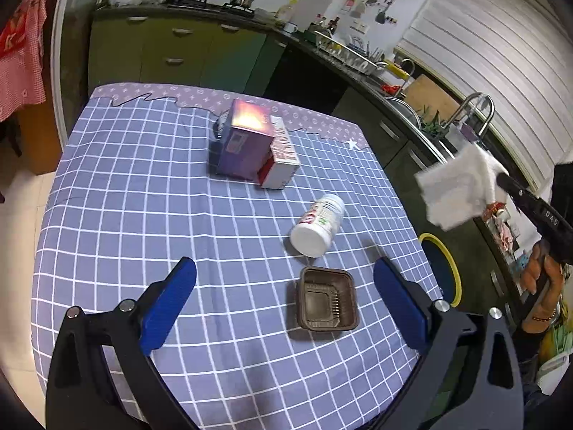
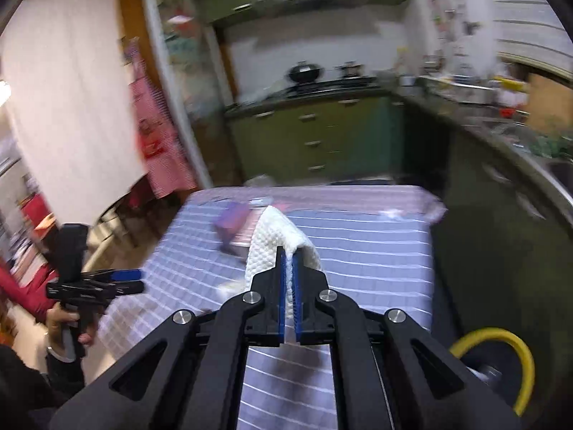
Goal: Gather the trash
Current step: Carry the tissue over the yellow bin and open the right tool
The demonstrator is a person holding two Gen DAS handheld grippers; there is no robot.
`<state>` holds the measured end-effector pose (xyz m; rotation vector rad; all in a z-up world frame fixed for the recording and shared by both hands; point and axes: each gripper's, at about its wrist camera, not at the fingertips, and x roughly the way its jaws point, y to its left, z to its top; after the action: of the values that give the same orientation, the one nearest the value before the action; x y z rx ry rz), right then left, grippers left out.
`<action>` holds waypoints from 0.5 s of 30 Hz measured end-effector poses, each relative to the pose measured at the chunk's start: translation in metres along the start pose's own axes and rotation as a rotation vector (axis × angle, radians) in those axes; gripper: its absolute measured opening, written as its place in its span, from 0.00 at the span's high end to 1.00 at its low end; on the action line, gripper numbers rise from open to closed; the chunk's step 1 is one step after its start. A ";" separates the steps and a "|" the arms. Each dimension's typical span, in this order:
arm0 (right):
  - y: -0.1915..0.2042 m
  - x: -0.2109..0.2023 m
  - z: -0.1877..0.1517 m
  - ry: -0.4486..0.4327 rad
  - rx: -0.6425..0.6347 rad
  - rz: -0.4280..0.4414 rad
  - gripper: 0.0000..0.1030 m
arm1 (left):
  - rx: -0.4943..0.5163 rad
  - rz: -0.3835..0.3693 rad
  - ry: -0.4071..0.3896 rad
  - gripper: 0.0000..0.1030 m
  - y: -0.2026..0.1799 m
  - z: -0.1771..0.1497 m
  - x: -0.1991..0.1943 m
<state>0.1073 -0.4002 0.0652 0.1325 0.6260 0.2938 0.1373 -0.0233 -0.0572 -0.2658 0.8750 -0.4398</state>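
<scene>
My left gripper (image 1: 284, 279) is open and empty above the near part of the table, with a brown plastic tray (image 1: 327, 299) lying between its fingers on the cloth. A white pill bottle (image 1: 318, 224) lies on its side just beyond the tray. A purple box (image 1: 243, 143) and a red-and-white box (image 1: 281, 157) stand further back. My right gripper (image 2: 288, 254) is shut on a white paper towel (image 2: 275, 243) and holds it in the air. In the left wrist view the towel (image 1: 456, 188) hangs off the table's right side, above a yellow-rimmed bin (image 1: 442, 268).
The table carries a blue checked cloth (image 1: 143, 197). The bin (image 2: 501, 358) stands on the floor at the table's right edge. A dark kitchen counter with a sink (image 1: 447, 132) runs along the right. Green cabinets (image 1: 172, 53) stand behind the table.
</scene>
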 end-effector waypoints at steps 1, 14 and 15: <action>-0.018 -0.011 -0.007 0.007 0.026 -0.057 0.96 | 0.005 -0.005 0.000 0.08 -0.003 0.000 0.000; -0.218 -0.017 -0.119 0.220 0.367 -0.451 0.70 | 0.087 -0.023 0.040 0.08 -0.043 -0.001 0.020; -0.224 -0.019 -0.125 0.214 0.380 -0.470 0.67 | 0.096 -0.022 0.044 0.08 -0.046 -0.002 0.021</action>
<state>0.0705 -0.6144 -0.0716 0.3144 0.8999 -0.2729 0.1351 -0.0740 -0.0541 -0.1779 0.8922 -0.5081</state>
